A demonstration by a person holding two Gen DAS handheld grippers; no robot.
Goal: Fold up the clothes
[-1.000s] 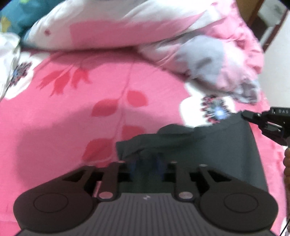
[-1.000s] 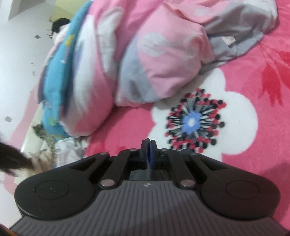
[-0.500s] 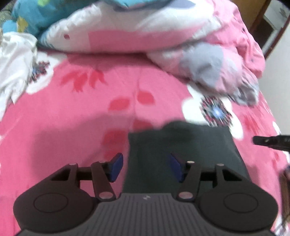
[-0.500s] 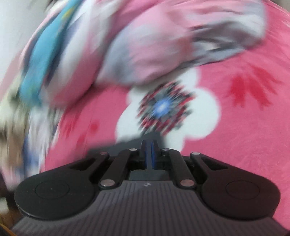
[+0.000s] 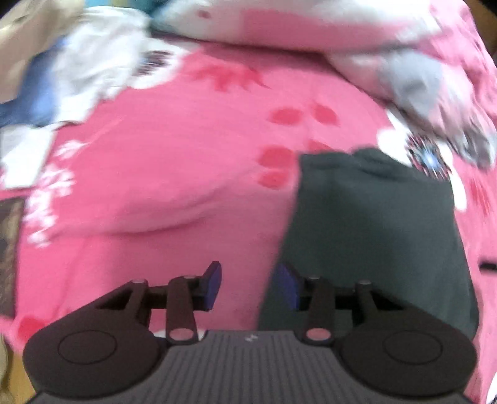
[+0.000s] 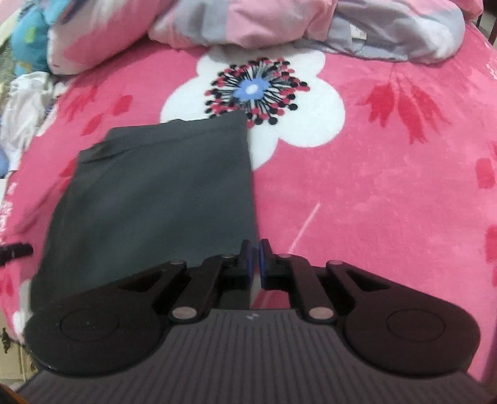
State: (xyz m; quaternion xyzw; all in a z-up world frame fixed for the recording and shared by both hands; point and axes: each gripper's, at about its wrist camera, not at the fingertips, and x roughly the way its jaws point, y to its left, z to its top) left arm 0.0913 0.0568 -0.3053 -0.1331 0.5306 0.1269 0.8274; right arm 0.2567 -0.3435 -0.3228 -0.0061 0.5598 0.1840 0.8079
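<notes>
A dark grey folded garment (image 5: pixel 372 223) lies flat on the pink floral blanket (image 5: pixel 174 174). My left gripper (image 5: pixel 248 281) is open with nothing between its fingers; it hangs over the garment's near left edge, and its right pad (image 5: pixel 284 284) overlaps the cloth. In the right wrist view the same garment (image 6: pixel 155 192) fills the left middle. My right gripper (image 6: pixel 255 262) sits at the garment's near right corner, its blue pads shut to a narrow slit with no cloth visibly between them. The view is motion-blurred on the left.
A heaped pink, white and grey quilt (image 6: pixel 279 25) lies along the far side of the bed. White and blue clothes (image 5: pixel 62 77) are piled at the far left. The blanket's white flower print (image 6: pixel 254 93) is just beyond the garment.
My left gripper has opened, let go of the dark garment, and drawn back to the left. The garment now lies flat. My right gripper has pulled back to its near right corner.
</notes>
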